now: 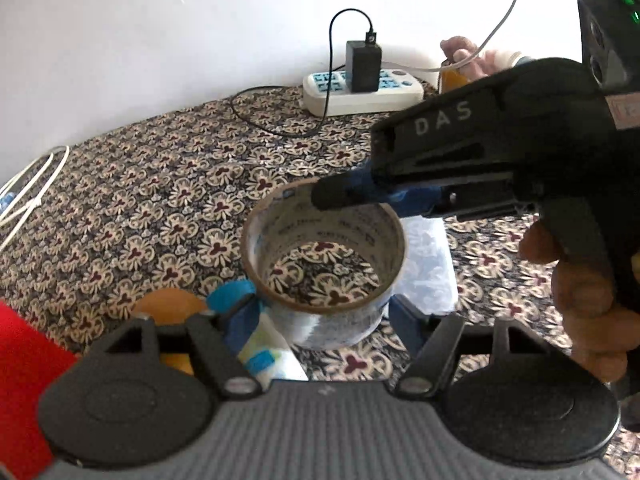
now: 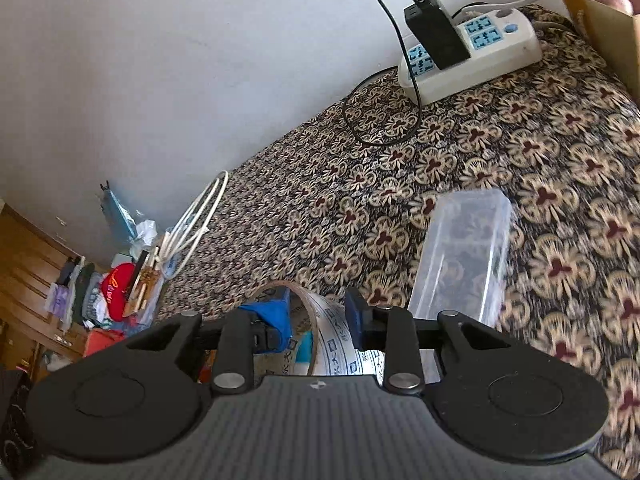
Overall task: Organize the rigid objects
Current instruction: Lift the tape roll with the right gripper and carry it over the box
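Slippage worried us most: the right tool (image 2: 316,320) pinched only the thin wall of the tape roll (image 1: 324,264), one finger inside and one outside, so a tilt could twist it free. Our left tool (image 1: 320,312) stood wide apart, straddling the roll without pressing. The roll stood upright on the patterned cloth (image 1: 140,200), beside a clear plastic box (image 2: 464,256).

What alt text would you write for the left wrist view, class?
A tape roll stands on a floral cloth between the left gripper's open fingers, while the right gripper pinches its far rim. A power strip lies behind.
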